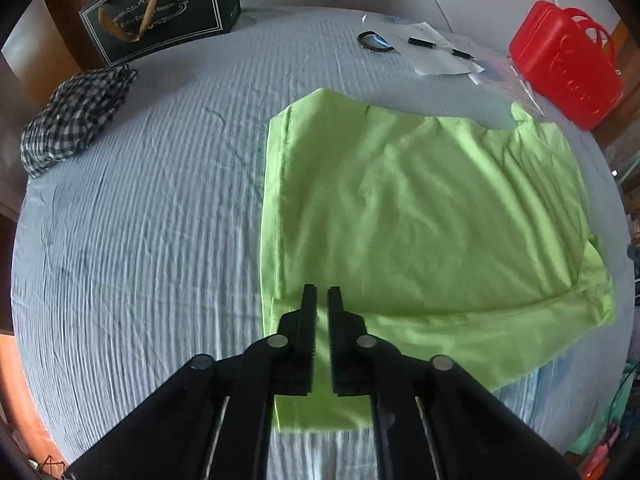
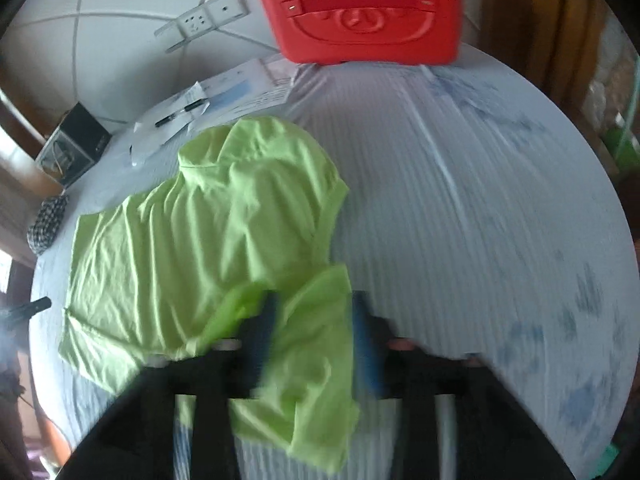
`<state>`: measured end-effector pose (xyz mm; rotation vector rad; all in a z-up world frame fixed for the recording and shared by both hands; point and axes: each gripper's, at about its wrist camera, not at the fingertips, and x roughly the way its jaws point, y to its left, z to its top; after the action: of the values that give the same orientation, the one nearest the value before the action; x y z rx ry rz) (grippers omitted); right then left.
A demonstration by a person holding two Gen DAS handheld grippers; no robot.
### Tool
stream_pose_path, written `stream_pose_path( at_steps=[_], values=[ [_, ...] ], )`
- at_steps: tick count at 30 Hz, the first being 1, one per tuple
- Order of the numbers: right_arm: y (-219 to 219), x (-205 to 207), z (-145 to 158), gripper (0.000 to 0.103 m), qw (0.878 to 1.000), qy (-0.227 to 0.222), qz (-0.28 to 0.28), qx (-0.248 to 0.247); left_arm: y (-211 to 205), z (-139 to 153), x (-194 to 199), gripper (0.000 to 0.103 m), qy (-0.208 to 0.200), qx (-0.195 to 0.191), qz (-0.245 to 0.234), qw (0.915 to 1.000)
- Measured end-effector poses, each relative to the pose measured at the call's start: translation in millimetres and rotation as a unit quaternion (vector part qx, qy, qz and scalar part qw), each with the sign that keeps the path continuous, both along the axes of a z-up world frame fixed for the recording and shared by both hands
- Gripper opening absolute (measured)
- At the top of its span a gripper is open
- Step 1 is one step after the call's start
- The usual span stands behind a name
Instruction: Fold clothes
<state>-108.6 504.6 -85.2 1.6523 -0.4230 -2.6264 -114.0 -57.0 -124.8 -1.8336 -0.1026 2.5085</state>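
- on the bed [image 1: 140, 208], the green shirt [image 1: 420, 208] is lying spread flat, left side folded in.
- left hand-held gripper [image 1: 322, 292] is hovering nearly closed, gripping nothing.
- right hand-held gripper [image 2: 314, 308] is standing wide over a sleeve [image 2: 316, 360], not pinching.

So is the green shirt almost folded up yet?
Partly. The green shirt has its left side folded in to a straight edge. The right gripper stands open over the right sleeve; the left gripper is nearly shut with nothing in it. The right side and the final fold remain. A checked garment lies bunched aside.
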Motion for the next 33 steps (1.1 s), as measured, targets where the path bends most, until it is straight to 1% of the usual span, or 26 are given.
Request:
stream_pose_path(
  at_steps=[1, 2, 3, 4, 6, 7, 8, 10, 13, 15, 16, 18, 19, 20, 21, 22, 24, 26, 28, 29, 30, 31, 33],
  values=[
    [3.7, 13.0, 2.6, 0.087, 1.000, 0.001, -0.009, -0.008, -1.5, -0.8, 6.4, 0.028, -0.002, 0.001, 0.002, 1.0000],
    [8.0, 26.9, 4.5, 0.091, 1.000, 0.000, -0.020, -0.018, -3.9, -2.9, 14.3, 0.051, -0.004, 0.000, 0.008, 1.0000],
    [12.2, 40.9, 6.5, 0.091, 0.999, 0.000, -0.031, -0.028, -5.1, -6.1, 21.7, 0.061, -0.005, -0.005, 0.013, 0.9999],
    [15.8, 54.4, 6.4, 0.091, 0.998, -0.004, -0.042, -0.038, -5.7, -10.8, 28.5, 0.068, -0.006, -0.013, 0.017, 0.9997],
    [19.5, 78.5, -1.0, 0.090, 0.996, -0.020, -0.062, -0.054, -5.7, -23.1, 39.0, 0.068, -0.014, -0.024, 0.024, 0.9993],
    [18.0, 86.0, -6.3, 0.079, 0.996, -0.030, -0.067, -0.050, -5.6, -28.8, 43.0, 0.068, -0.018, -0.022, 0.027, 0.9992],
    [14.8, 91.6, -12.8, 0.058, 0.996, -0.042, -0.067, -0.043, -5.3, -34.4, 47.0, 0.068, -0.022, -0.020, 0.030, 0.9991],
    [8.4, 97.5, -24.1, 0.038, 0.996, -0.053, -0.067, -0.040, 0.5, -45.6, 52.6, 0.068, -0.027, -0.021, 0.029, 0.9990],
    [-1.1, 101.8, -39.1, 0.038, 0.995, -0.061, -0.066, -0.042, 9.2, -61.8, 56.9, 0.068, -0.037, -0.033, 0.023, 0.9985],
    [-7.1, 100.8, -45.3, 0.042, 0.996, -0.060, -0.062, -0.035, 8.9, -63.1, 59.8, 0.068, -0.032, -0.032, 0.028, 0.9986],
    [-10.1, 100.2, -48.4, 0.047, 0.996, -0.059, -0.060, -0.031, 8.6, -63.7, 61.1, 0.068, -0.029, -0.031, 0.030, 0.9986],
    [-15.3, 95.7, -56.7, 0.048, 0.997, -0.061, -0.052, -0.023, 5.8, -64.9, 60.4, 0.068, -0.034, -0.021, 0.031, 0.9987],
    [-18.3, 92.4, -60.4, 0.039, 0.997, -0.065, -0.044, -0.013, 5.8, -64.4, 59.4, 0.062, -0.037, -0.020, 0.026, 0.9988],
    [-21.9, 89.4, -61.6, 0.004, 0.997, -0.071, -0.033, 0.010, 5.8, -61.1, 58.6, 0.032, -0.037, -0.016, 0.021, 0.9989],
    [-24.5, 87.9, -59.1, 0.006, 0.997, -0.071, -0.025, 0.028, 4.8, -57.1, 58.7, 0.011, -0.038, -0.021, 0.023, 0.9988],
    [-25.5, 88.6, -50.1, 0.006, 0.997, -0.063, -0.020, 0.038, 3.6, -53.0, 59.0, 0.007, -0.039, -0.024, 0.024, 0.9987],
    [-24.3, 94.1, -32.3, 0.006, 0.997, -0.049, -0.015, 0.052, -2.5, -40.9, 64.6, 0.007, -0.031, -0.011, 0.021, 0.9992],
    [-18.9, 105.8, -15.7, 0.006, 0.997, -0.044, -0.011, 0.064, -5.8, -31.6, 74.1, 0.007, -0.029, -0.002, 0.017, 0.9994],
    [-13.8, 117.2, -3.2, 0.005, 0.996, -0.046, -0.006, 0.079, -4.0, -29.5, 82.4, 0.007, -0.036, -0.007, 0.011, 0.9993],
    [-12.2, 122.2, -5.6, 0.003, 0.994, -0.060, -0.002, 0.093, -3.7, -29.1, 90.5, 0.007, -0.039, -0.016, 0.007, 0.9991],
    [-9.6, 127.4, -8.9, 0.003, 0.992, -0.074, 0.002, 0.102, -3.3, -28.4, 94.3, 0.007, -0.042, -0.018, 0.005, 0.9989],
    [-4.2, 134.1, -14.5, 0.001, 0.991, -0.088, 0.001, 0.098, -3.9, -29.9, 99.5, 0.007, -0.046, -0.019, 0.004, 0.9987],
    [3.3, 143.0, -25.4, 0.001, 0.991, -0.103, -0.004, 0.081, -2.7, -34.8, 106.2, 0.007, -0.054, -0.018, 0.000, 0.9984]
  ],
)
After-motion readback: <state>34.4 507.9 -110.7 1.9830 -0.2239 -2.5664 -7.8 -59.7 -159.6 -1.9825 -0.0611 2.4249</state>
